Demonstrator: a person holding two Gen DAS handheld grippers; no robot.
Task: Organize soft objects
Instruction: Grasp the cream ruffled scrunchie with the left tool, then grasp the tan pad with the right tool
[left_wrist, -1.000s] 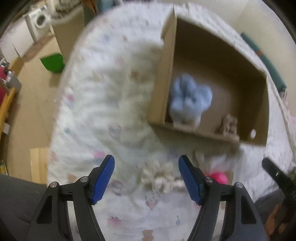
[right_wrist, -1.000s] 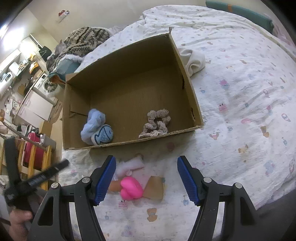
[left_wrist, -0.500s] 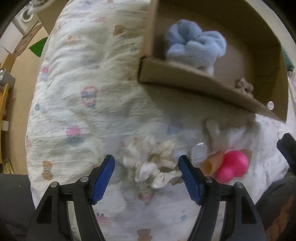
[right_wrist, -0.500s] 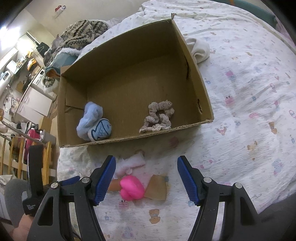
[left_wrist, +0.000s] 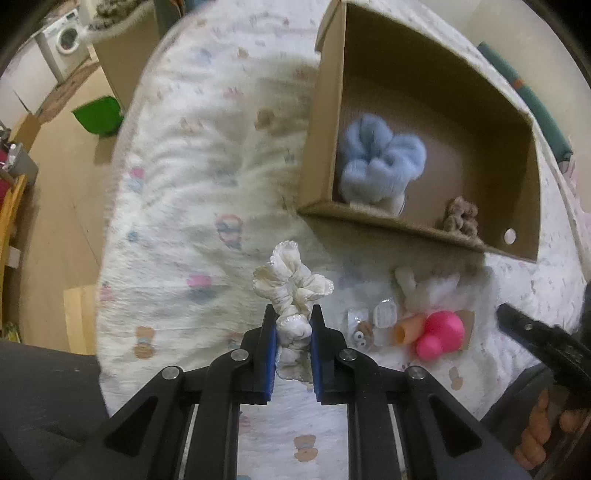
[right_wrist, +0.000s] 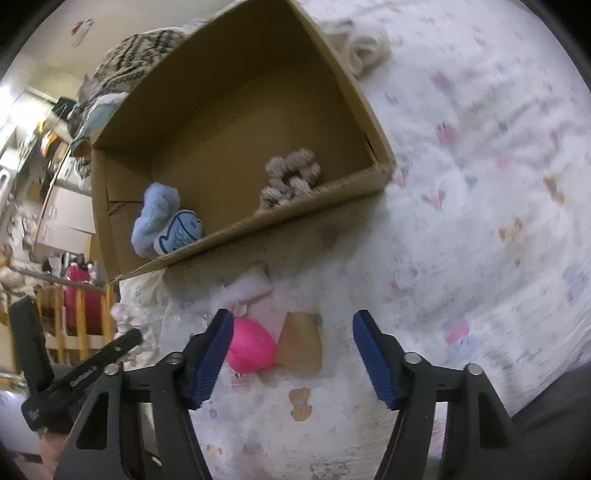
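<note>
The cream scrunchie (left_wrist: 291, 295) is clamped between the blue jaws of the left gripper (left_wrist: 292, 332), its ruffled upper part standing above the jaw tips and clear of the bed (left_wrist: 177, 229). To its right on the patterned bedspread lie a small clear packet (left_wrist: 373, 325), a white plush piece (left_wrist: 424, 288) and a pink toy (left_wrist: 439, 334) resting against tan card. Beyond these, on the far right of the bed, stands an open cardboard box (left_wrist: 325, 122); inside it a blue plush (left_wrist: 380, 162) sits at the near left corner and a brown scrunchie (left_wrist: 460, 219) lies against the near wall toward the right. In the right wrist view the right gripper (right_wrist: 291, 350) has its jaws released and wide apart, holding nothing, low over the bed, with the pink toy (right_wrist: 249, 345) just beside the left jaw and the tan card (right_wrist: 299, 343) between the jaws. The box (right_wrist: 295, 206) lies just beyond, with the blue plush (right_wrist: 162, 218) and brown scrunchie (right_wrist: 291, 177) visible inside. A cream cloth (right_wrist: 364, 48) lies on the bed past the box's far right corner. The floor at left carries a green bin (left_wrist: 98, 116); a washing machine (left_wrist: 61, 40) stands farther off.
</note>
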